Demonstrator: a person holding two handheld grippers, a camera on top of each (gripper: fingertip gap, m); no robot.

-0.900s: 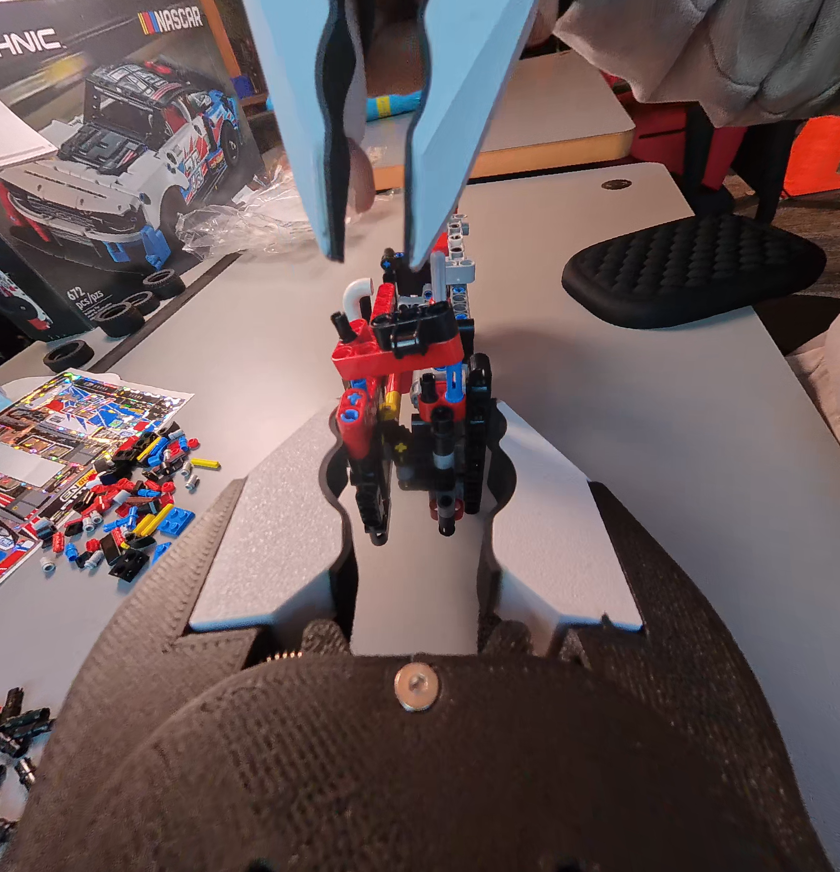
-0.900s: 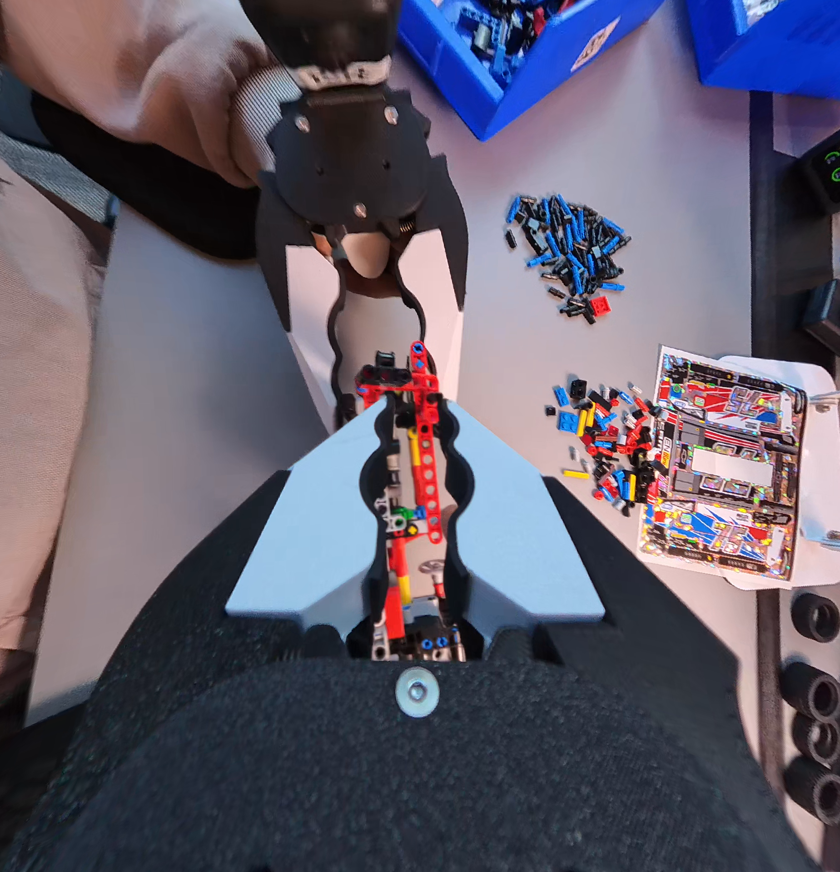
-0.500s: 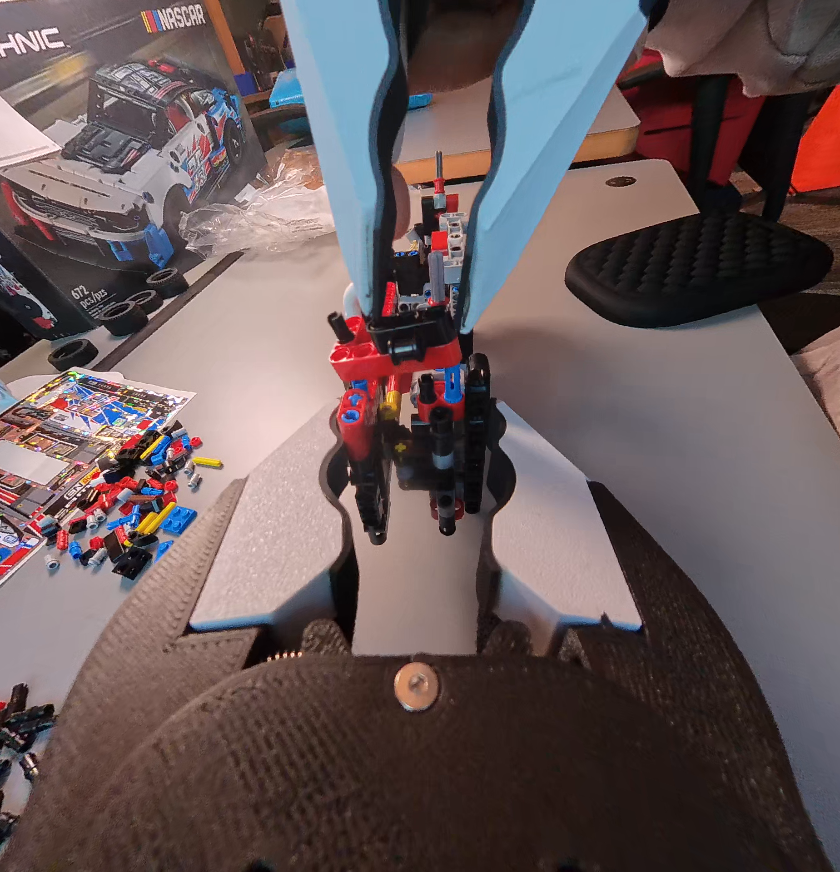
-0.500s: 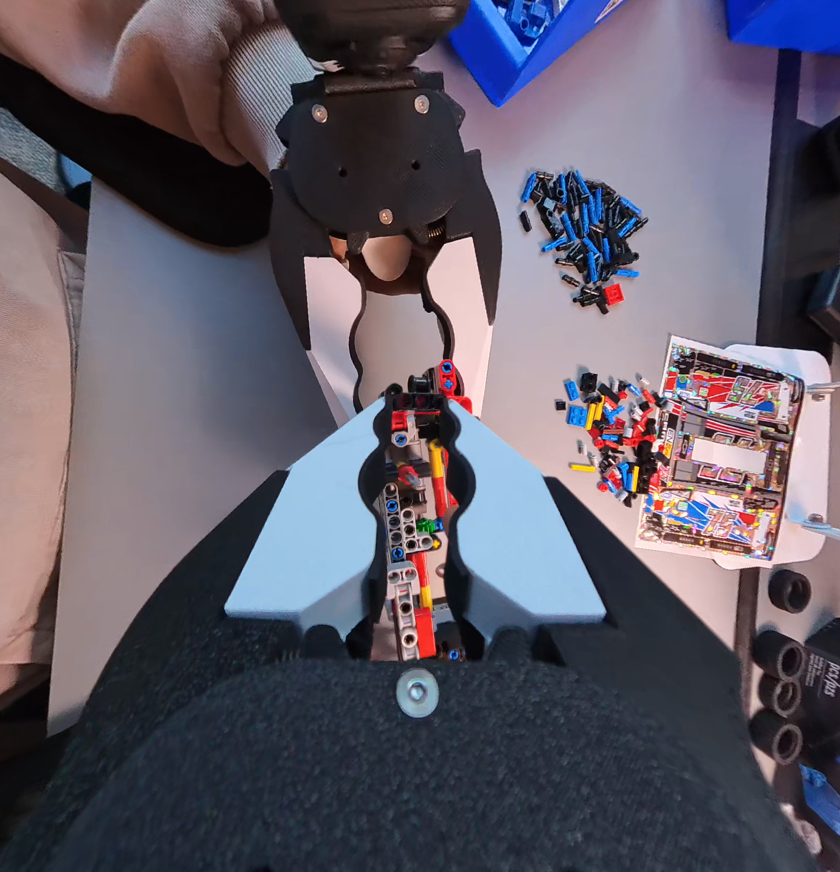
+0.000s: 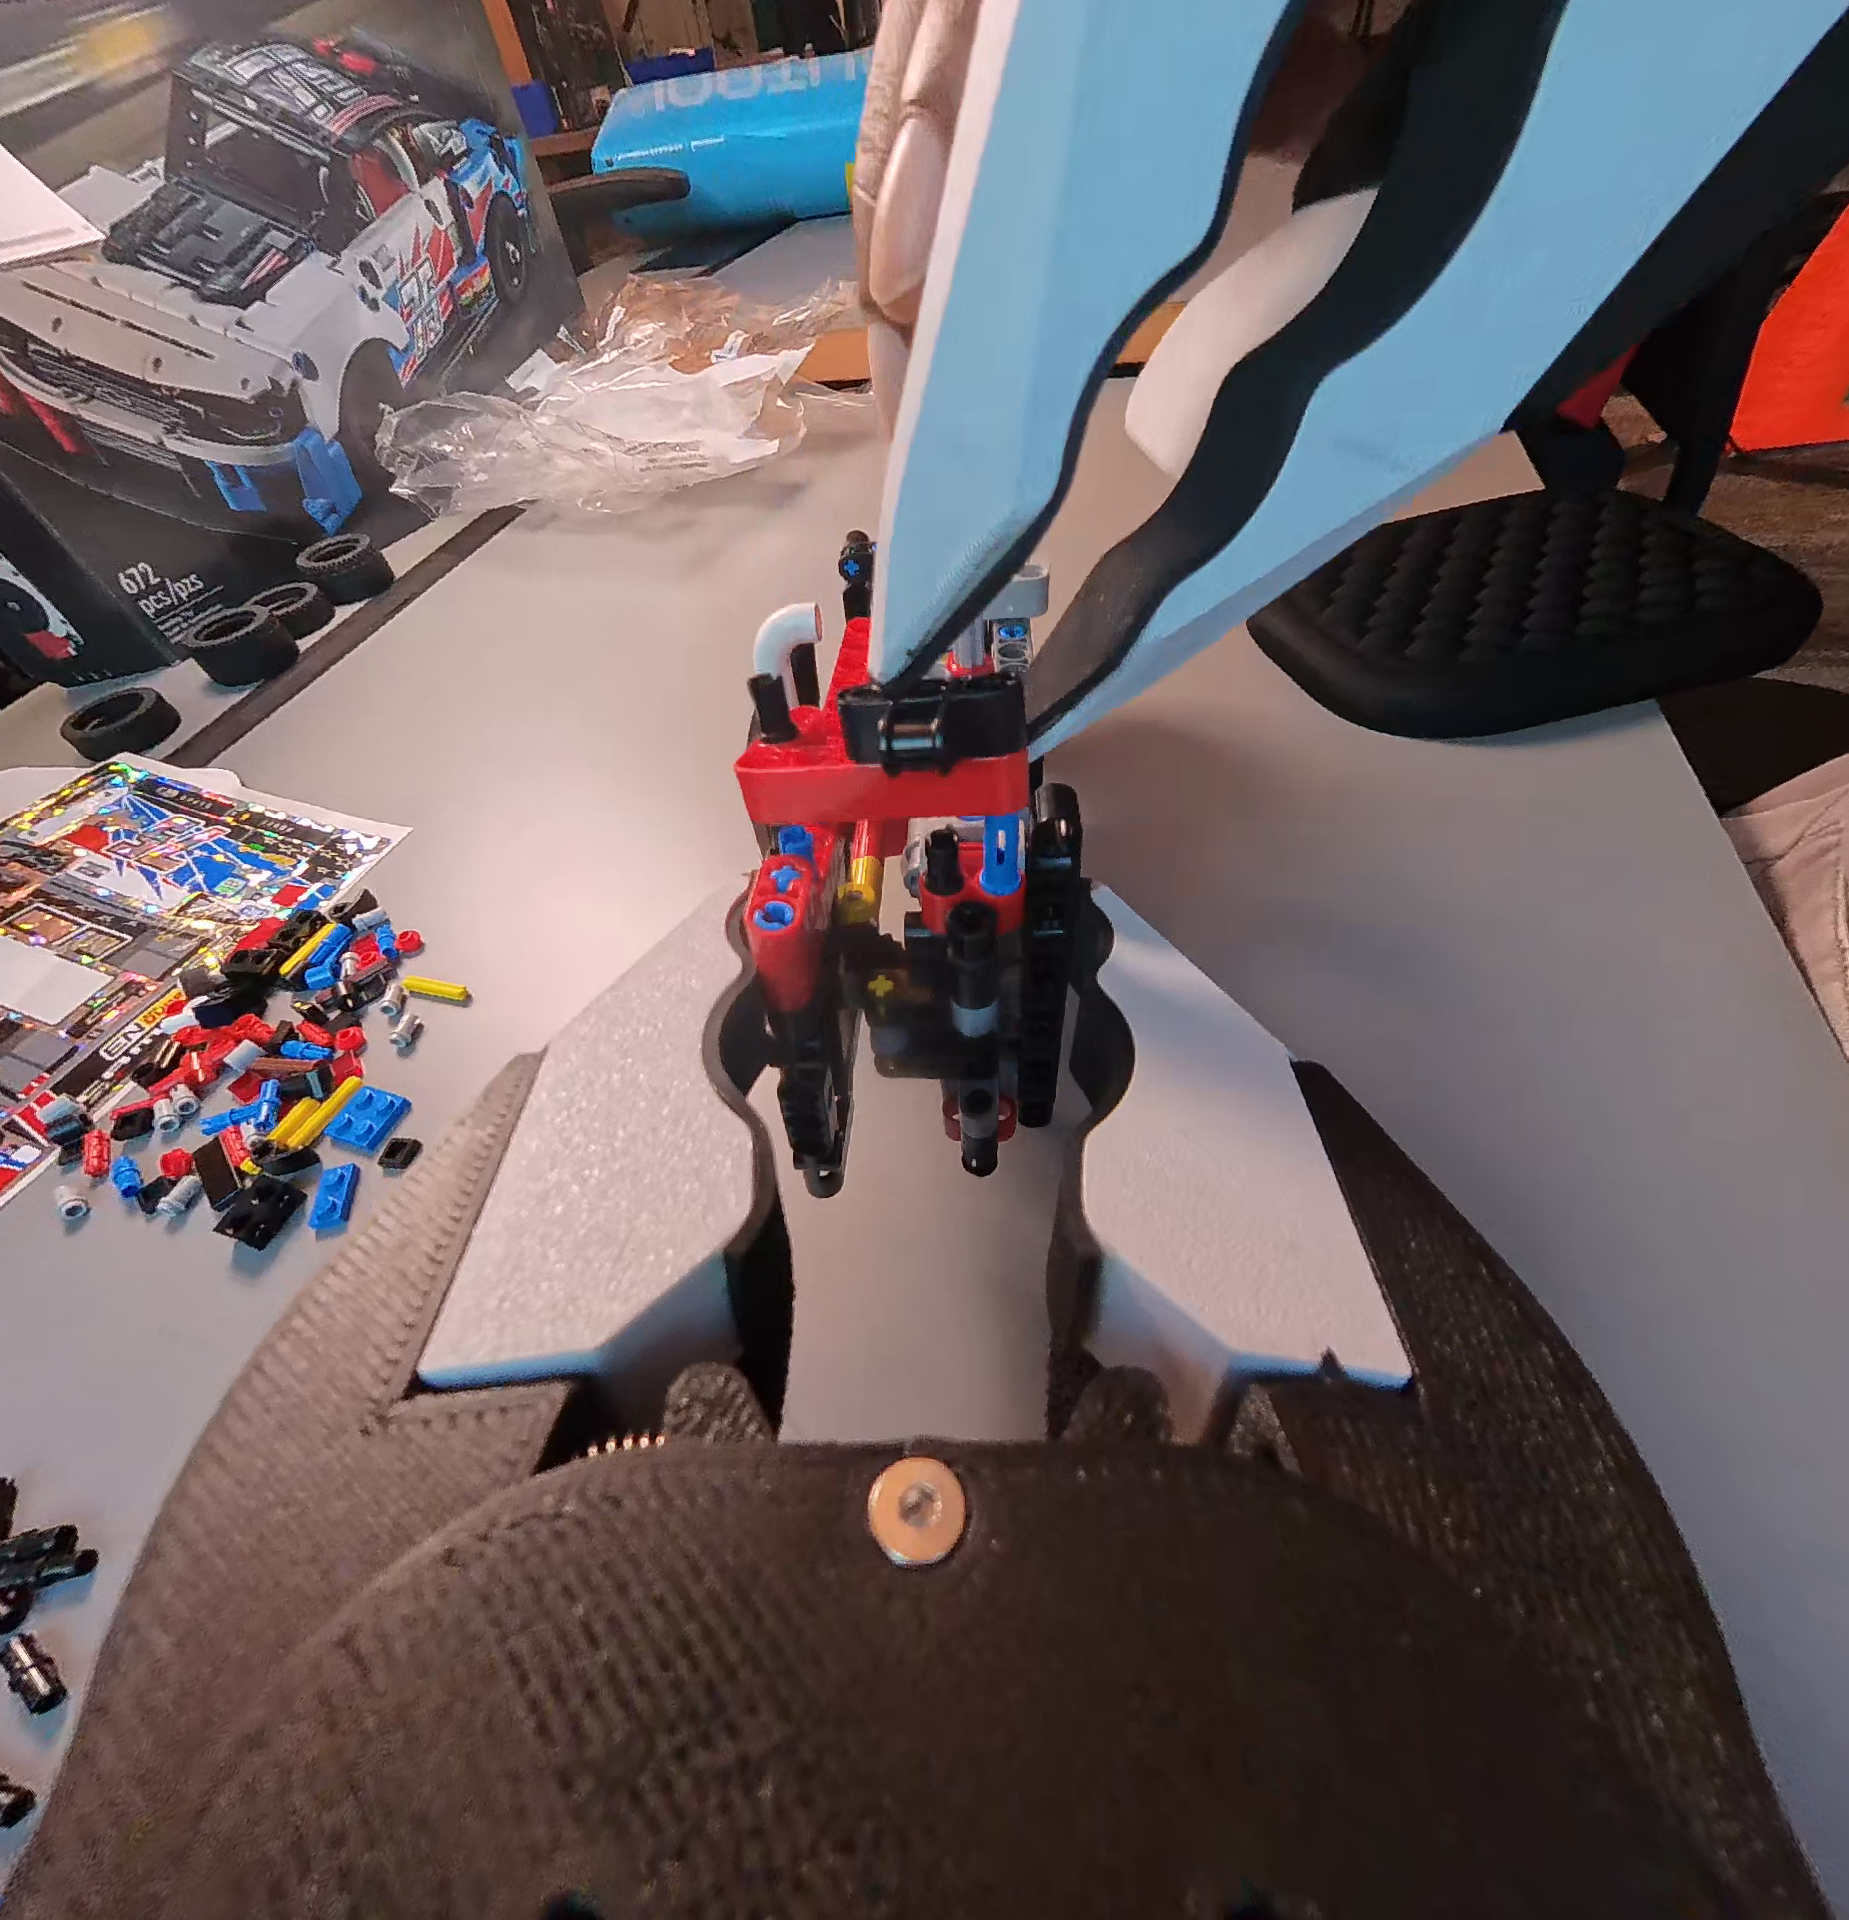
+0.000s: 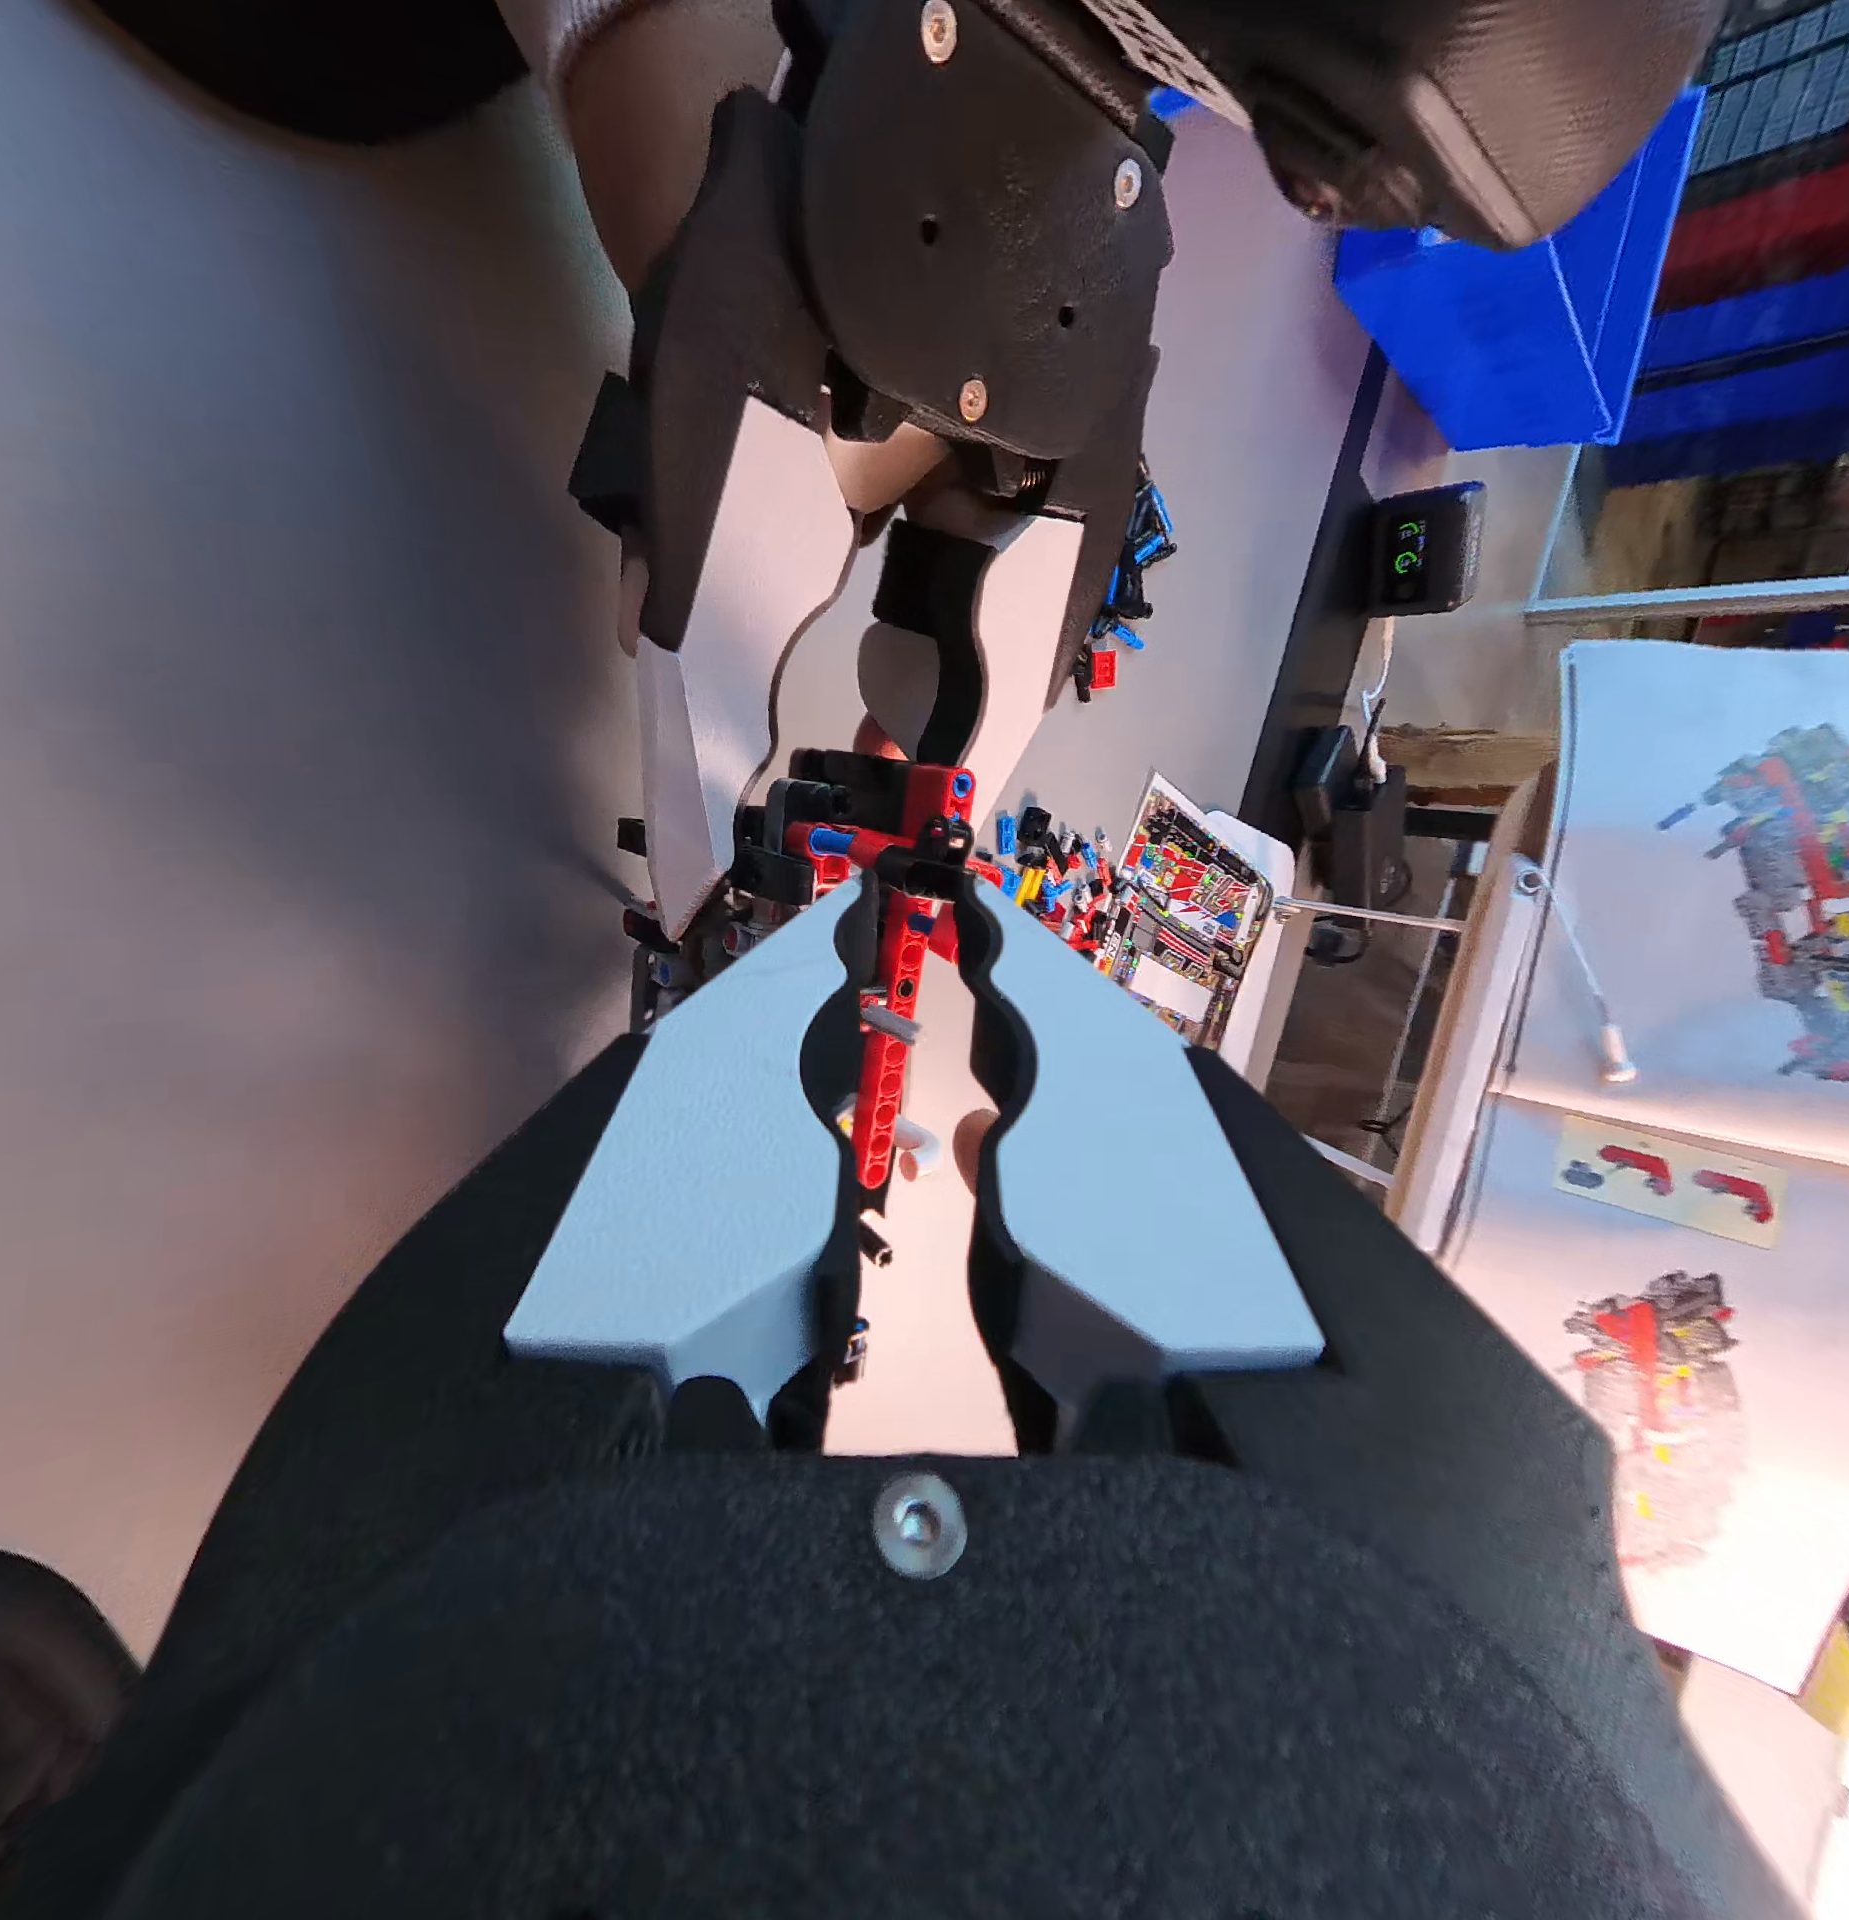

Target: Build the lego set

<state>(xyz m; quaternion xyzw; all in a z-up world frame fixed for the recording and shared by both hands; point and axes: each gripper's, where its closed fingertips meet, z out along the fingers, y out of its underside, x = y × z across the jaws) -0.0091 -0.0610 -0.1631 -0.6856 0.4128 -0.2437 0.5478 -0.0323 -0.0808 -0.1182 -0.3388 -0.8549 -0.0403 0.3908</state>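
Grey desk (image 5: pixel 1419 935), cluttered on the left tongs' left side. Left tongs (image 5: pixel 915 925) clamped on the lego build (image 5: pixel 899 914), holding it upright off the desk; its black and red beams sit between the grey fingers (image 5: pixel 629 1122). Right tongs (image 5: pixel 956 696) come in from above, tips at the black piece (image 5: pixel 935 717) on the build's red top beam (image 5: pixel 878 784). They are nearly together, but can't tell if they actually grip it. In the right wrist view a long red beam (image 6: pixel 892 1039) runs through the gap of the right tongs (image 6: pixel 915 904), with the left tongs (image 6: pixel 826 831) facing them just beyond. Left of the left tongs: loose pieces (image 5: pixel 265 1060), sticker sheet (image 5: pixel 89 914), box (image 5: pixel 224 260) behind, tyres (image 5: pixel 239 639) beside it. Black pad (image 5: pixel 1543 613) off to the right.
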